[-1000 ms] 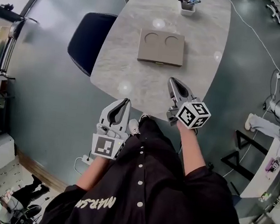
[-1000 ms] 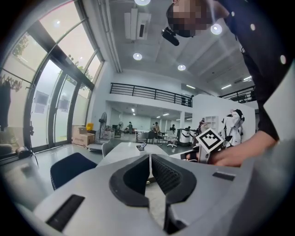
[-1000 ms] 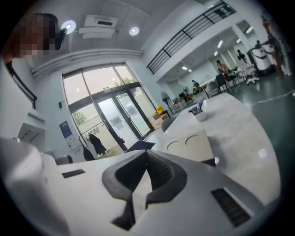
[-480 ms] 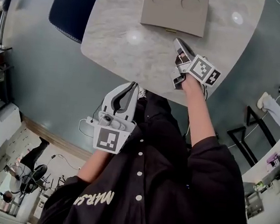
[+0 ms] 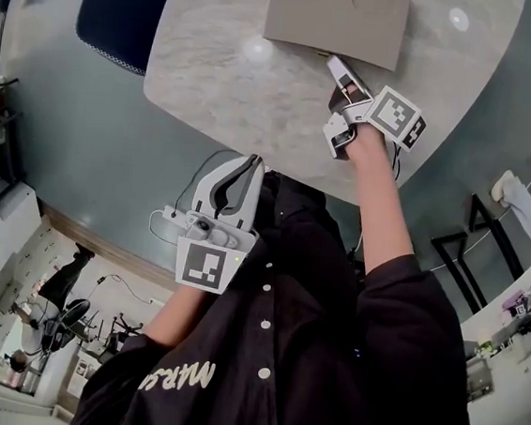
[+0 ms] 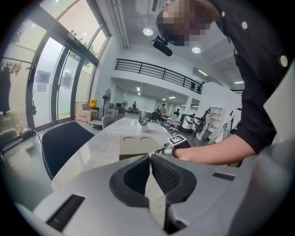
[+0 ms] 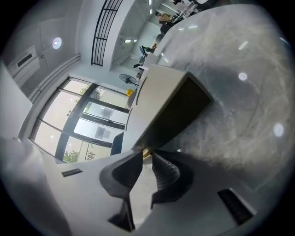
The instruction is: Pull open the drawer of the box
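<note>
A flat tan box [image 5: 338, 16] with two round recesses in its lid lies on the marble table [image 5: 223, 80]. Its dark drawer front [image 7: 177, 113] carries a small gold pull tab [image 7: 145, 151]. My right gripper [image 5: 336, 65] reaches over the table, its tips right at that tab [image 5: 322, 53]. In the right gripper view my right gripper [image 7: 147, 156] has its jaws a narrow gap apart, the tab at their tips. My left gripper [image 5: 249, 163] hangs off the table near the person's body, shut on nothing. The left gripper view shows my left gripper [image 6: 150, 157] pointing toward the box [image 6: 138, 145].
A dark blue chair [image 5: 127, 4] stands at the table's left side. A white power strip [image 5: 178, 215] with a cable lies on the floor below the table's edge. The person's black shirt fills the lower head view. Desks and cables stand at the right.
The right gripper has travelled forward over the table from the near edge up to the box's front. The head has tilted down, so the box sits higher in view. The left gripper stays near the body.
</note>
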`<action>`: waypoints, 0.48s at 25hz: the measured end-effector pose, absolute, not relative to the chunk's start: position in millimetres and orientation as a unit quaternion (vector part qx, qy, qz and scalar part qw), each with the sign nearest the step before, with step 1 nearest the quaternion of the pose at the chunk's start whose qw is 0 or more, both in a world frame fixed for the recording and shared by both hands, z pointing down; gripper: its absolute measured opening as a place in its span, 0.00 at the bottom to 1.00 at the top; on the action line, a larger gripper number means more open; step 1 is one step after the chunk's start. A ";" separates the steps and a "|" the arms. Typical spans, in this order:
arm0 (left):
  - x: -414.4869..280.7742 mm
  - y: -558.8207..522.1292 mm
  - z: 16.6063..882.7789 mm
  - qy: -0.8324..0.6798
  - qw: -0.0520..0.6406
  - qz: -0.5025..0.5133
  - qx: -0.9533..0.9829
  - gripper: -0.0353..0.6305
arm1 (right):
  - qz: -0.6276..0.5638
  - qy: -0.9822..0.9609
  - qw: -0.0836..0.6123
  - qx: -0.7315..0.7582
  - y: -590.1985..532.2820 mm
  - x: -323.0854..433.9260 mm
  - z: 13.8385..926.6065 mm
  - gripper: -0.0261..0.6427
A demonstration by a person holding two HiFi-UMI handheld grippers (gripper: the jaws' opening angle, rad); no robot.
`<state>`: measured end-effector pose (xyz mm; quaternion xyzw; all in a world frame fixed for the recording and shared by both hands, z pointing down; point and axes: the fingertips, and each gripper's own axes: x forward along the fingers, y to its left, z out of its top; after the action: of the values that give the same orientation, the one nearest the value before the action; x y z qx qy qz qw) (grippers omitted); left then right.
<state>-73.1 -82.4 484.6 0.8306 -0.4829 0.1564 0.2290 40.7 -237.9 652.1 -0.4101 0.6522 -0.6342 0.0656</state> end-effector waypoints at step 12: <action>-68.6 -86.7 494.6 -0.487 0.239 0.166 0.823 0.09 | -0.684 0.621 0.131 -0.360 -234.9 47.8 654.4 0.08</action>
<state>-68.6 -86.7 494.6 0.8234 -0.4874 0.1659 0.2386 47.8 -234.9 654.4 -0.3600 0.6213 -0.6836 0.1310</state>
